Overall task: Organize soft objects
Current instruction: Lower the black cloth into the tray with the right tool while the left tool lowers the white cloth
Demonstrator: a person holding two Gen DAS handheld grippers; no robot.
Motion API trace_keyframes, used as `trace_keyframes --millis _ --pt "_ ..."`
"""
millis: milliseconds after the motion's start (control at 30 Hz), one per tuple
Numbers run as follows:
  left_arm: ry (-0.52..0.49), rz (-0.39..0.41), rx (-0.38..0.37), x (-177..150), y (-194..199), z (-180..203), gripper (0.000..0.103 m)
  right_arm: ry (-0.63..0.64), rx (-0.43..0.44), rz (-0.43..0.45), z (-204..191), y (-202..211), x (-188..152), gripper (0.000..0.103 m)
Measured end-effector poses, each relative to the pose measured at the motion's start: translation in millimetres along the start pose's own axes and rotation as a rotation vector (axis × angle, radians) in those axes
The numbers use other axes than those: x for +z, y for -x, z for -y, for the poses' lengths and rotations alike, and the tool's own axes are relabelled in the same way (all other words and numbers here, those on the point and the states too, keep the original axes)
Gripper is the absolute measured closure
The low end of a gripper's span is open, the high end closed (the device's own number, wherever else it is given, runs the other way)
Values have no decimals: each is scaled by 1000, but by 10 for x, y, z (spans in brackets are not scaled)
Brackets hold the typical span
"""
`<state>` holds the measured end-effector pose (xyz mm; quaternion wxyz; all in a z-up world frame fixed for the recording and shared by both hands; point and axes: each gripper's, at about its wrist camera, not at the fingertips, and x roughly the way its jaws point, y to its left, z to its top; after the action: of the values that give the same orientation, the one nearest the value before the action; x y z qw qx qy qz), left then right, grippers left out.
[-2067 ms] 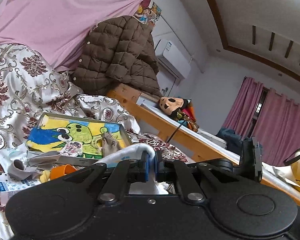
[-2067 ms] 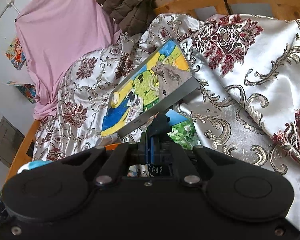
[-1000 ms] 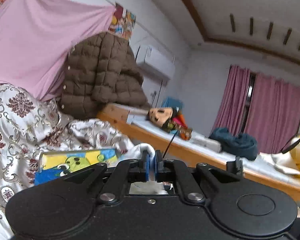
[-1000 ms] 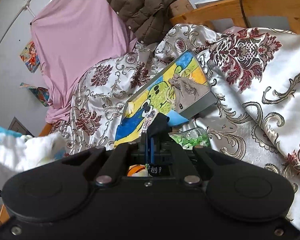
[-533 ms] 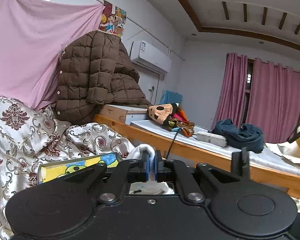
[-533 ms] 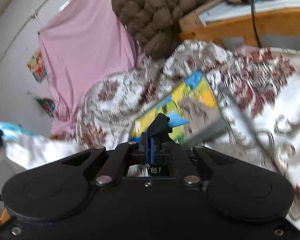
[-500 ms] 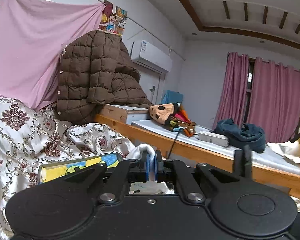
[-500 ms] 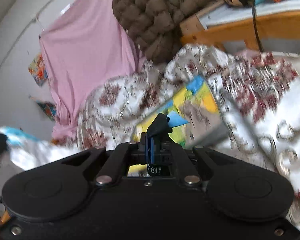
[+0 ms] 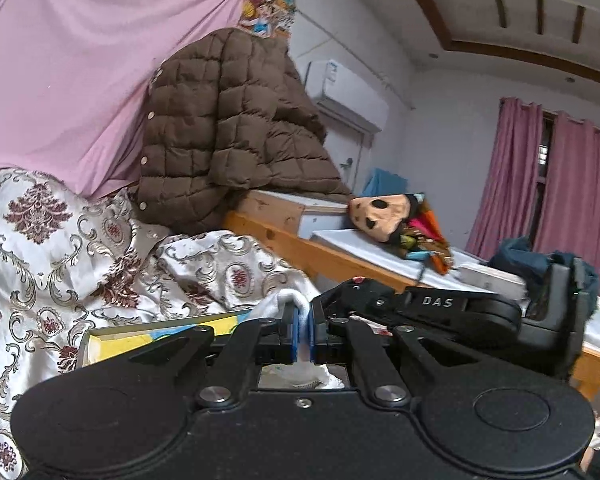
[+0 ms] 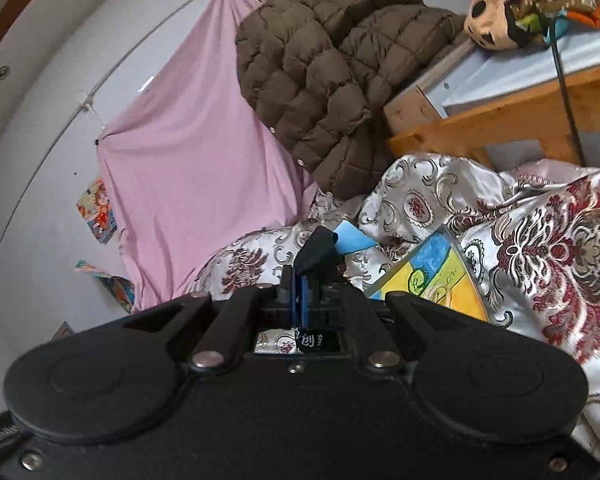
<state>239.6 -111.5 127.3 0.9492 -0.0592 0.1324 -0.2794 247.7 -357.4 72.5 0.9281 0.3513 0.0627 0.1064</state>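
Left wrist: hand-held gripper (image 9: pixel 304 330) clamps white cloth (image 9: pixel 278 304)

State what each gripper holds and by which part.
Left gripper: white cloth, pinched at a fold. Right gripper: black fabric piece, pinched at its edge.

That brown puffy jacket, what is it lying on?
The brown puffy jacket is heaped on the end of the wooden bed frame, against the pink sheet. What lies beneath its bulk is hidden.

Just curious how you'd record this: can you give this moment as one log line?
left claw: shut on white cloth | right claw: shut on black-and-blue cloth | both lifted above patterned bedspread
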Motion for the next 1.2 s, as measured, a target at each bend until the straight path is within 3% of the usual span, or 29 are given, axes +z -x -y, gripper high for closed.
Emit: trace_keyframes --millis 200,500,767,1000,1100,1200 --pt "10 -16 45 -101 -476 -197 99 -6 -45 -65 221 -435 -93 103" --pt "50 -61 104 -399 -1037 -443 98 -7 -226 -212 641 -841 -339 103" --pt "69 -187 170 -753 -1253 -568 98 51 -327 -320 764 -1043 -628 103" --pt "59 -332 230 -1024 -1394 -680 97 28 -359 -369 876 -1185 -772 100" --pt "67 -364 244 -1060 -1393 -702 94 38 -358 -375 854 -1192 -803 95" --pt "79 -363 252 -1039 -1321 -693 84 67 -359 -371 700 -1015 -755 86"
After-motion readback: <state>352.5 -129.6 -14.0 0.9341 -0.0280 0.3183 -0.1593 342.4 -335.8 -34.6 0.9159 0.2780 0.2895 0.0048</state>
